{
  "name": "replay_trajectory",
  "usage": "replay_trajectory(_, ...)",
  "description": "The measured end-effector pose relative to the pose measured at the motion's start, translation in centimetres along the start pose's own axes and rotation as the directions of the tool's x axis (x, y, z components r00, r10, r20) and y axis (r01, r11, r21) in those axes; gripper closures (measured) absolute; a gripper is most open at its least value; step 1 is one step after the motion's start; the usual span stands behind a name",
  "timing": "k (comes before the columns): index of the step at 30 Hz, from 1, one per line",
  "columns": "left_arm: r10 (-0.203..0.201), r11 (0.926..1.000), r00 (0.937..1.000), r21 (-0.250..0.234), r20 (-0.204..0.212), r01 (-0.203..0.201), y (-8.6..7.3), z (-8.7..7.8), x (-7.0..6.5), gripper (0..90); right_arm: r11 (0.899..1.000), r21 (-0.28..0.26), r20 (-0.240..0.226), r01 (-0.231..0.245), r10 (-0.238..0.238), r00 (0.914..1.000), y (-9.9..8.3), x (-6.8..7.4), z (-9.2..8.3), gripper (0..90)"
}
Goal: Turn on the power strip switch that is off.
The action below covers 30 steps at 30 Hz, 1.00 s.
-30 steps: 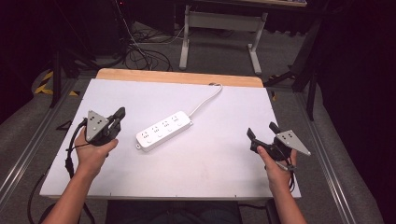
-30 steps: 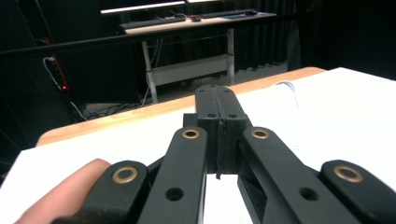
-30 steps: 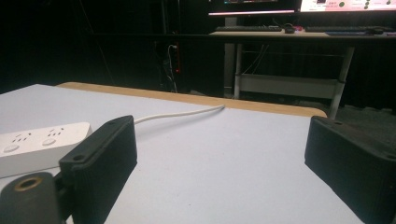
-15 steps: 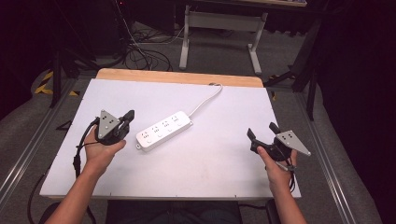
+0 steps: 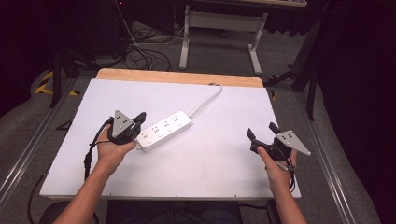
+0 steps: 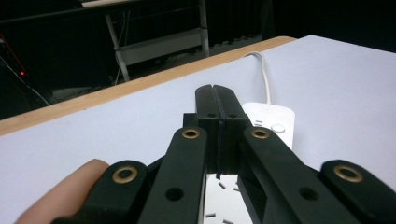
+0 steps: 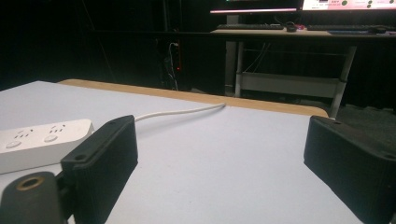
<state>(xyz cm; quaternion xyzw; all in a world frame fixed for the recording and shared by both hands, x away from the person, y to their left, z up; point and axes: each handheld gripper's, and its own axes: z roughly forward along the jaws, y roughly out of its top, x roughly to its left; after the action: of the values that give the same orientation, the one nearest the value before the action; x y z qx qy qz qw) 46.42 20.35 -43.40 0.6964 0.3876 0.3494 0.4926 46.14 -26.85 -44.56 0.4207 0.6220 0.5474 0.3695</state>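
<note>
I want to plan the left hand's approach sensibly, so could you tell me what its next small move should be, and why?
Probably ease the left gripper down onto the near end of the power strip. Its jaws are pressed shut with nothing between them and already sit over that end, which suits pressing a switch or pinning the strip. The right gripper waits open, well apart.

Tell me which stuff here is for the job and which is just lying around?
Probably for the job:
- white power strip and its white cord
- left gripper, jaws shut, right beside the strip
- right gripper, jaws open, apart from it

Just lying about:
- black cables on the floor
- metal-legged desk behind the table
</note>
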Motion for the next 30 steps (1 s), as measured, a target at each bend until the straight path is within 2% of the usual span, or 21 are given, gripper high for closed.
replay_trajectory(4, -0.023, 0.9996, 0.9997, 0.016, 0.01, 0.022, -0.2, 0.7, -0.1, 90.0, 1.0, 0.002, -0.001, 0.002, -0.002, 1.0, 0.0, 0.0, 0.0, 10.5)
replay_trajectory(17, -0.002, 0.9947, 0.9989, 0.103, 0.047, -0.003, -0.3, 2.7, -1.1, 90.0, 1.0, 0.02, -0.002, 0.013, -0.013, 0.9999, -0.2, 0.2, 0.3, 10.7)
replay_trajectory(23, 0.006, 0.9893, 0.9976, 0.145, 0.068, -0.016, -0.6, 3.2, -1.6, 90.0, 1.0, 0.024, -0.001, 0.009, -0.009, 1.0, -0.2, 0.2, 0.3, 10.9)
replay_trajectory(30, 0.018, 0.9774, 0.9948, 0.208, 0.1, -0.039, -1.0, 4.2, -2.2, 90.0, 0.999, 0.034, 0.003, 0.003, -0.004, 1.0, -0.2, 0.2, 0.2, 11.2)
